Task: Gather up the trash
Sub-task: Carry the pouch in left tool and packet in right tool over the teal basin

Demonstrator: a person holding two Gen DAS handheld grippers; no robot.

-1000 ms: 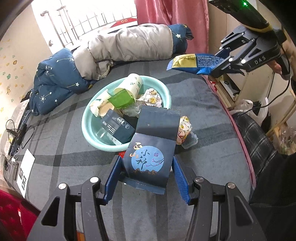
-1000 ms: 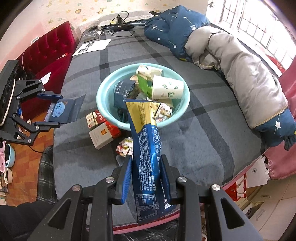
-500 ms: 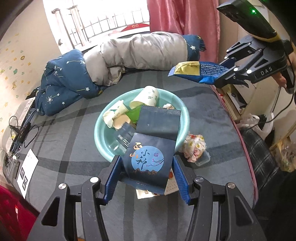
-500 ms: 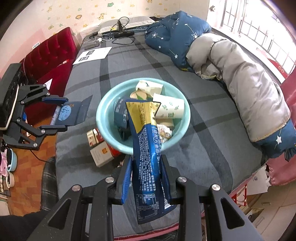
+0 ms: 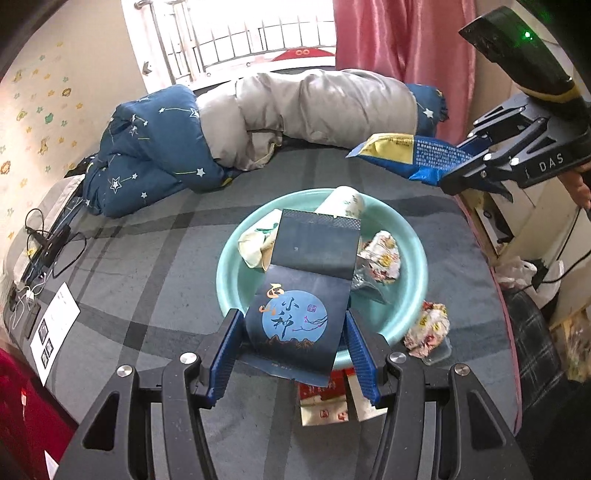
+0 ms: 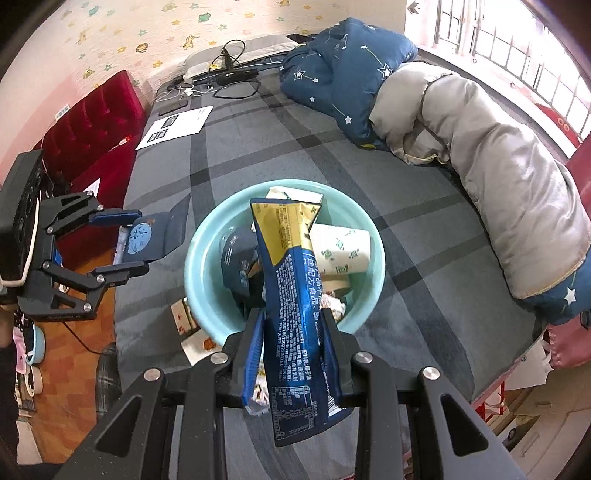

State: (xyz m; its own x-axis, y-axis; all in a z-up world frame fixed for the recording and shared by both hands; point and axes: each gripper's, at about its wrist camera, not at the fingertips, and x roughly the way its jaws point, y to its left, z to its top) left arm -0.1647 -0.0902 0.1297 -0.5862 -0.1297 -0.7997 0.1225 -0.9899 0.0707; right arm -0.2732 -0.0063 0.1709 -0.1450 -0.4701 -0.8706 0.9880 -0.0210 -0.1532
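Both packets nearer basin than before

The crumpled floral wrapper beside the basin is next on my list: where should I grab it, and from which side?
Take the crumpled floral wrapper across its bunched upper part, coming straight down from above. It lies on the bed just outside the basin rim, with a clear plastic piece at its near edge, so a sideways approach would likely bump one or the other.

A home bedroom: a bed with a rolled starry duvet, red padded headboard, pink curtain and sticker-dotted wall.
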